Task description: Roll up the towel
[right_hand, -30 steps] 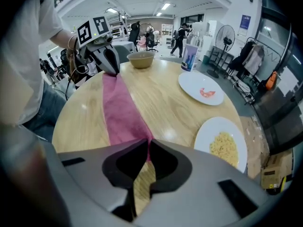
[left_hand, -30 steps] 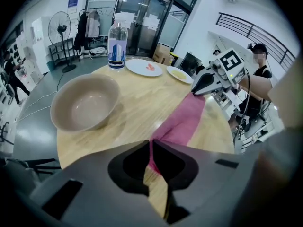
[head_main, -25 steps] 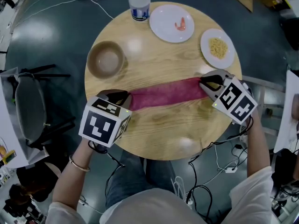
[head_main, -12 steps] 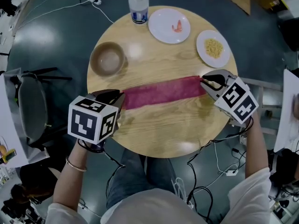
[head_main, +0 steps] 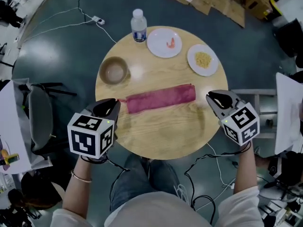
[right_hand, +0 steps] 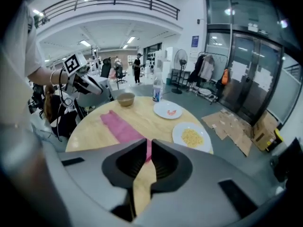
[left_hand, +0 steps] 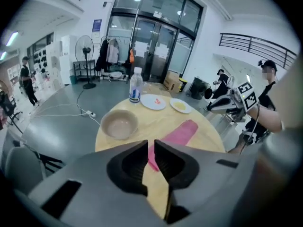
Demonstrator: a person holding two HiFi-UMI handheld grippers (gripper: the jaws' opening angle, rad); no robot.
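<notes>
A pink towel [head_main: 161, 98] lies as a long flat strip across the round wooden table [head_main: 165, 141]; it also shows as the pink towel [left_hand: 177, 134] and the pink towel [right_hand: 120, 126] in the gripper views. My left gripper [head_main: 113, 106] hovers just off the towel's left end, above the table's edge. My right gripper [head_main: 211, 98] hangs off the towel's right end. Neither touches the cloth. The jaws of the left gripper [left_hand: 151, 146] and the right gripper [right_hand: 148, 144] are closing to a thin slit with nothing between them.
A tan bowl [head_main: 114, 70], a water bottle [head_main: 138, 25], a white plate with a pink bit of food [head_main: 164, 42] and a plate of yellow food [head_main: 202, 60] stand on the table's far half. A chair [head_main: 40, 117] is at the left; cables cross the floor.
Both grippers were at the towel's two ends; they have come off the cloth and risen back toward me. The towel stays flat on the table.
</notes>
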